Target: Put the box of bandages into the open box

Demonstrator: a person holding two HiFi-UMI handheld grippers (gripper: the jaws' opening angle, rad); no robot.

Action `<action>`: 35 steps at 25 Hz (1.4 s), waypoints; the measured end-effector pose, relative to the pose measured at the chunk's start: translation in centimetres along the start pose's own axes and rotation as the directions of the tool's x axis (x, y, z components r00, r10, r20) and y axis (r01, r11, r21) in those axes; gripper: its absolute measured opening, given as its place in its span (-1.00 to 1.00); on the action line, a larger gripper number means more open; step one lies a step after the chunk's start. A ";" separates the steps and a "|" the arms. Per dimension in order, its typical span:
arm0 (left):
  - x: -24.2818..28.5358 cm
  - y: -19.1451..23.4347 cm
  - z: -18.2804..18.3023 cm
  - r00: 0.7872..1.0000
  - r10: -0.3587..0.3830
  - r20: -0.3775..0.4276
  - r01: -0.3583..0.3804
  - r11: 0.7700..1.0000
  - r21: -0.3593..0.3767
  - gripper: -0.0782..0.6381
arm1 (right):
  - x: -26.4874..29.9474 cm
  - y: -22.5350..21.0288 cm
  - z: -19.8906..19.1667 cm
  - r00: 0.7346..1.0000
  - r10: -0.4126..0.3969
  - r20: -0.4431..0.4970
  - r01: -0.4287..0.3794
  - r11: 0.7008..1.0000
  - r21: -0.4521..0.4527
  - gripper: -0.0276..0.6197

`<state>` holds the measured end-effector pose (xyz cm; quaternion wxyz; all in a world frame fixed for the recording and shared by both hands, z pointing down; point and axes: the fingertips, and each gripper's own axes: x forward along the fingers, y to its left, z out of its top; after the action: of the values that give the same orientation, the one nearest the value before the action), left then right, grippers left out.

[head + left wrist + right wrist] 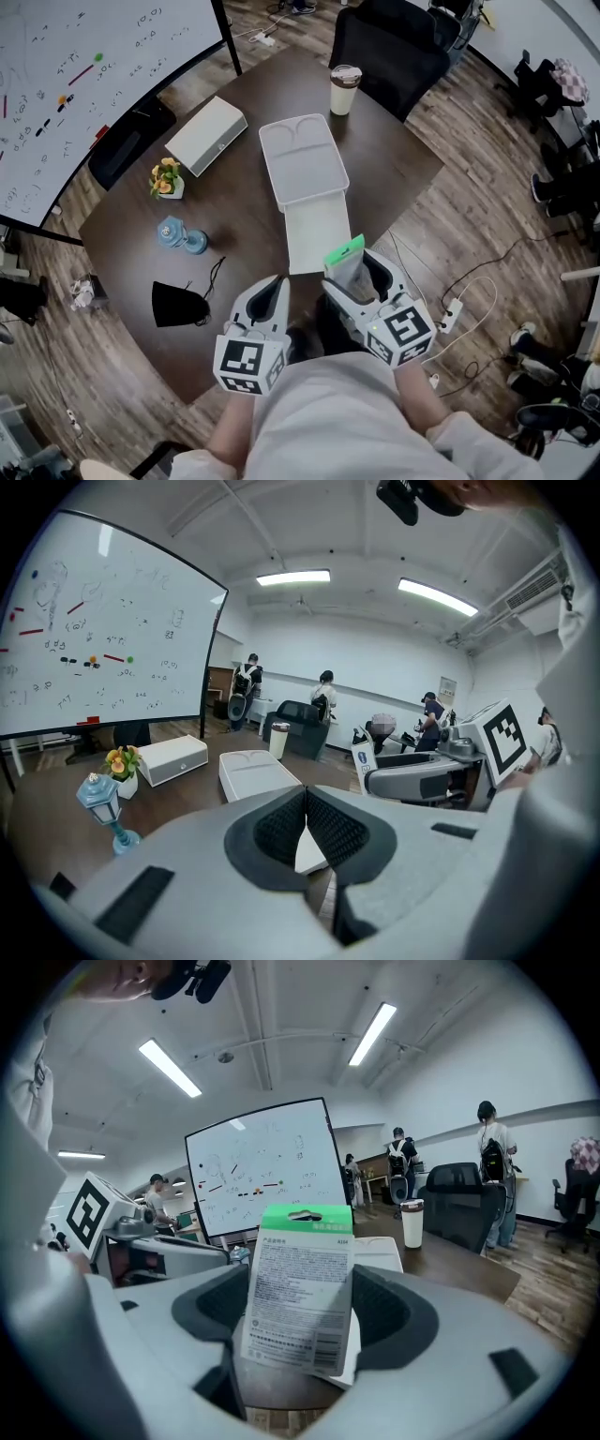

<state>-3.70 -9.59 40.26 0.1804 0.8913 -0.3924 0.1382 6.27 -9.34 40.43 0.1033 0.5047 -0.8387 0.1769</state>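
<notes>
Bandage box (pixel 302 1288) is clamped upright in our right claw (pixel 305 1314), held on the near side of the open box (pixel 302 159), presumably for a straight drop in. Left claw (pixel 305 829) is pressed together, empty, idling near that same side.

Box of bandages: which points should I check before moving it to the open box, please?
1. Box of bandages in the right gripper: ok, upright between its jaws.
2. Grip firmness: cannot tell.
3. Open box lid open, inside bare: ok.
4. Left gripper empty, jaws together: ok.
5. Cup apart from the open box: ok.
</notes>
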 end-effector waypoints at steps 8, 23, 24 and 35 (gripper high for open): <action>1.6 0.9 1.0 0.994 0.113 0.003 -0.113 0.993 -0.035 -0.76 | 2.9 -2.5 -0.6 0.990 0.103 -0.099 -0.112 0.990 -0.087 0.18; 4.0 1.5 1.6 0.972 0.235 0.007 -0.234 0.970 -0.072 -0.76 | 8.5 -5.4 -5.3 0.936 0.198 -0.291 -0.248 0.957 -0.150 0.18; 4.2 1.6 1.7 0.971 0.241 0.006 -0.240 0.968 -0.071 -0.76 | 8.9 -5.6 -5.7 0.931 0.201 -0.305 -0.258 0.953 -0.159 0.18; 4.1 1.8 1.6 0.959 0.284 -0.007 -0.284 0.955 -0.090 -0.76 | 11.3 -5.9 -8.3 0.888 0.230 -0.399 -0.327 0.925 -0.195 0.17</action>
<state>-2.19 -14.03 40.79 0.1974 0.8171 -0.5227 0.1422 6.12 -17.68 53.17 0.2965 0.3179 -0.8841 0.1715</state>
